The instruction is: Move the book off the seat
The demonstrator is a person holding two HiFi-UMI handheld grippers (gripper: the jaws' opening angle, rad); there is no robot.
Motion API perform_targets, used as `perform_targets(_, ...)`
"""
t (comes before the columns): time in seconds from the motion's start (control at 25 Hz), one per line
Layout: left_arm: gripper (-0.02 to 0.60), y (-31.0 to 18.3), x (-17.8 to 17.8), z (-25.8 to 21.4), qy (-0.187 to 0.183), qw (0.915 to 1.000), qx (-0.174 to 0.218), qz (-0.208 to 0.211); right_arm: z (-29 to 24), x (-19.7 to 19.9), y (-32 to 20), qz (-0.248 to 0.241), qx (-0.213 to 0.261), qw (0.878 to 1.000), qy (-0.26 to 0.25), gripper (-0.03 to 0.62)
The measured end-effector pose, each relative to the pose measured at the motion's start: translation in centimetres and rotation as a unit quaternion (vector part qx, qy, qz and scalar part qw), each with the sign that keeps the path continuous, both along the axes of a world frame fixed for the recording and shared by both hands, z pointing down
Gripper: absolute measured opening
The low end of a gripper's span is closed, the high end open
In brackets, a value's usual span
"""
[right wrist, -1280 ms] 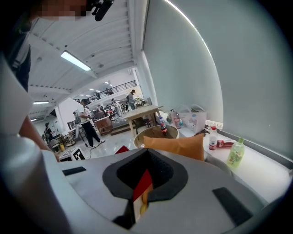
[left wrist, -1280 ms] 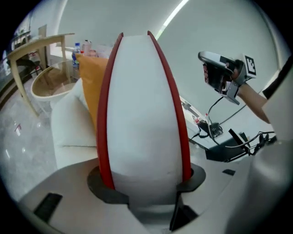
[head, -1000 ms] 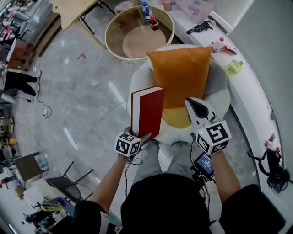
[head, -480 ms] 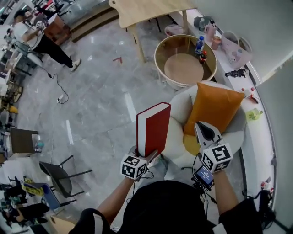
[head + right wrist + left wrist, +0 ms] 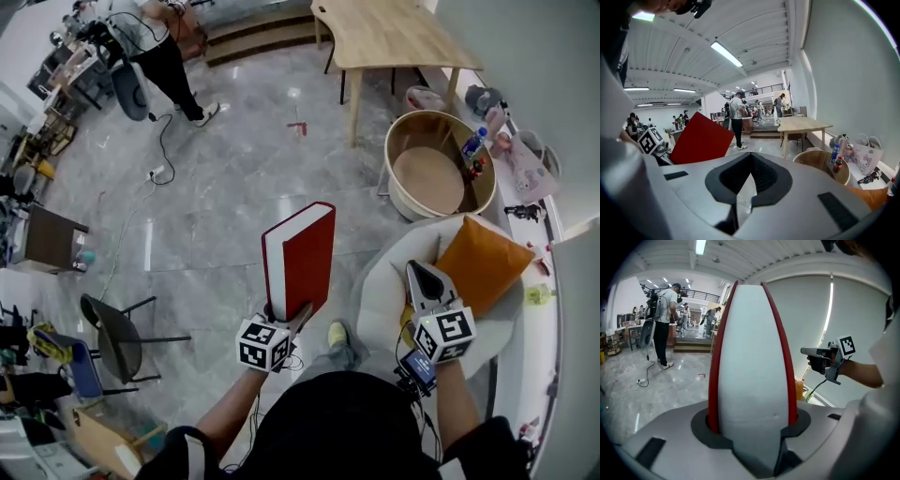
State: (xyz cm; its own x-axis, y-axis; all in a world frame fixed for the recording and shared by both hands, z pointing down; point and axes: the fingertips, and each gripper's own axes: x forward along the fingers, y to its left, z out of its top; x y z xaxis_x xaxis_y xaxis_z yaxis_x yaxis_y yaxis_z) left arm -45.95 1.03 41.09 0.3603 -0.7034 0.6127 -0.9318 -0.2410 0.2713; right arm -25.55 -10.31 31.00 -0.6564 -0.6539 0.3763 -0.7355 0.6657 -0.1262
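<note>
A red hardcover book (image 5: 300, 258) stands upright over the grey floor, left of the seat, with my left gripper (image 5: 286, 317) shut on its lower edge. In the left gripper view its white page edge (image 5: 752, 362) fills the space between the jaws. The white round seat (image 5: 384, 281) holds an orange cushion (image 5: 483, 262) and lies at the right. My right gripper (image 5: 422, 275) hovers over the seat's near edge with its jaws closed and nothing in them. From the right gripper view the book (image 5: 701, 138) shows at the left.
A round wooden tub (image 5: 439, 178) with bottles on its rim stands beyond the seat. A wooden table (image 5: 389, 33) is farther back. A person (image 5: 155, 47) stands at the far left, a cable trails on the floor, and a black chair (image 5: 117, 328) is near left.
The book, still gripped, has swung left off the seat and now hangs over the floor. The view has turned left with it, and the right gripper stays by the seat.
</note>
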Motion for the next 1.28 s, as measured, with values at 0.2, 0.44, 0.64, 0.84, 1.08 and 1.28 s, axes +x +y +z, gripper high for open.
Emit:
perform_targets(0.2,0.250,0.9,-3.9,-0.4,0.002,0.9991,0.003,-0.041,0.2,-3.2,-0.5,-0.022,0.002,1.000,0.008,0.008)
perform_targets(0.44,0.250,0.6,-6.6,-1.0,-0.002,0.9979,0.011,-0.064,-0.3,-4.8,-1.5,-0.023,0.008,1.000,0.004,0.008)
perform_targets(0.64,0.250,-0.1,-6.5,-1.3,-0.001,0.9978,0.019,-0.063,-0.6,-4.5,-2.3,-0.018,0.016,1.000,0.005,0.008)
perform_targets(0.84,0.250,-0.9,-7.2,-1.9,-0.001,0.9977,0.027,-0.062,-1.4,-4.9,-2.9,-0.010,0.028,1.000,0.003,0.008)
perform_targets(1.08,0.250,-4.3,-7.7,-2.7,-0.010,0.9984,0.036,-0.043,-1.7,-4.5,-5.5,0.010,0.034,0.999,-0.002,0.008)
perform_targets(1.28,0.249,-9.0,-7.1,-3.6,-0.013,0.9985,0.052,-0.013,-2.0,-3.6,-8.8,0.034,0.044,0.998,0.002,0.008)
